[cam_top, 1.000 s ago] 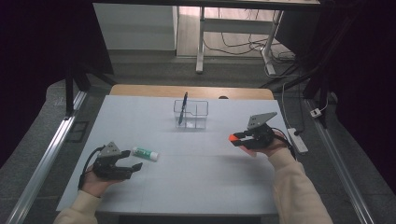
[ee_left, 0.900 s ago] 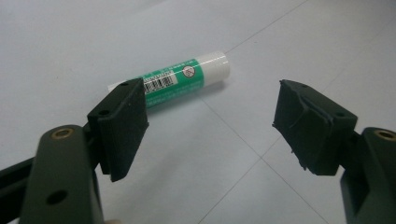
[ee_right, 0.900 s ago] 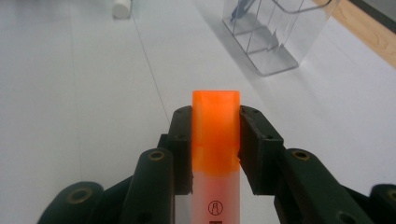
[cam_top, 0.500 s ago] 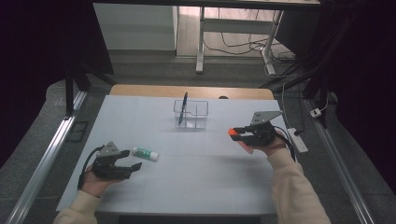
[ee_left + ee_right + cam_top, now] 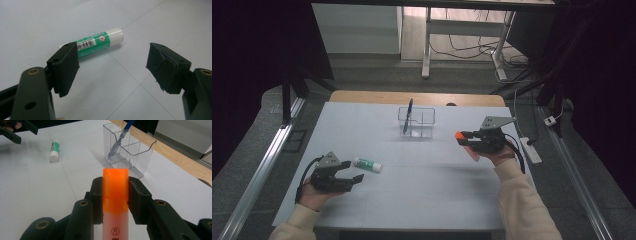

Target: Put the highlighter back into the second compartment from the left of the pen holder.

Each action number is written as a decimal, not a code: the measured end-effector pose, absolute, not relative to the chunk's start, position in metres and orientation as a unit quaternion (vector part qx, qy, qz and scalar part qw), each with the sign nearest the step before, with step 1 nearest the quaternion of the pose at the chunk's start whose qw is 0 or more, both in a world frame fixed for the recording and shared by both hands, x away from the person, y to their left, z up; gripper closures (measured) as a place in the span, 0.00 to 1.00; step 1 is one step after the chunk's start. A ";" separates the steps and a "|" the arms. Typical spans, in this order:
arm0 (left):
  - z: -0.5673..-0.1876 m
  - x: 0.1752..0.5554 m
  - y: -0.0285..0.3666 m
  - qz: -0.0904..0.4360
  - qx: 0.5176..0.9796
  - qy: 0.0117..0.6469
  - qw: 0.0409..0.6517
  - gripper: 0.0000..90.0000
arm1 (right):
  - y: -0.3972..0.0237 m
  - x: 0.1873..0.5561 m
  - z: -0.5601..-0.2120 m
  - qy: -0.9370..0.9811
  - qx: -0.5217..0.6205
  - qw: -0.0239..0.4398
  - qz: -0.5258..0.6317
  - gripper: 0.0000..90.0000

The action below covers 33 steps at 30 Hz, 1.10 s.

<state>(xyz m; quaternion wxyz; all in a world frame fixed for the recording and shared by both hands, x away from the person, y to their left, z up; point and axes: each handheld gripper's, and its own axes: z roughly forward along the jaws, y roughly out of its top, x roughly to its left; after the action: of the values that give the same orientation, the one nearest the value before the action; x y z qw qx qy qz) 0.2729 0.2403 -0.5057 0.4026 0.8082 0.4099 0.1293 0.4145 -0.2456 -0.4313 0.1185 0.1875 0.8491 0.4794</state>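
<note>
Marker: orange-capped marker (image 5: 115,195) clamped in right gripper (image 5: 115,197), near clear organizer (image 5: 130,150).
Left gripper (image 5: 112,67): jaws wide, empty, by glue stick (image 5: 100,43).

White table (image 5: 422,200) w/ wood strip (image 5: 362,97) at far edge. Grey floor (image 5: 377,75); metal rails (image 5: 257,175) both sides. Desk legs (image 5: 427,45) & loose cables (image 5: 462,47) beyond. Power strip (image 5: 531,150) at right. Room dim.
</note>
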 end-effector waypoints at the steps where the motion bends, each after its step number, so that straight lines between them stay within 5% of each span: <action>1: -0.506 0.273 0.240 0.129 0.808 0.410 0.403 0.29 | -0.245 0.415 -0.431 0.848 0.189 0.121 0.480 0.75; 33: -0.506 0.273 0.242 0.129 0.808 0.410 0.403 0.29 | -0.206 0.424 -0.417 0.819 0.212 0.156 0.511 0.74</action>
<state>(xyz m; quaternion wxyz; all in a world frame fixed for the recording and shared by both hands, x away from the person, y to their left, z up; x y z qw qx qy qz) 0.2733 0.2420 -0.5064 0.4028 0.8081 0.4101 0.1285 0.4241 -0.2057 -0.4172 0.1557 0.2117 0.8186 0.5106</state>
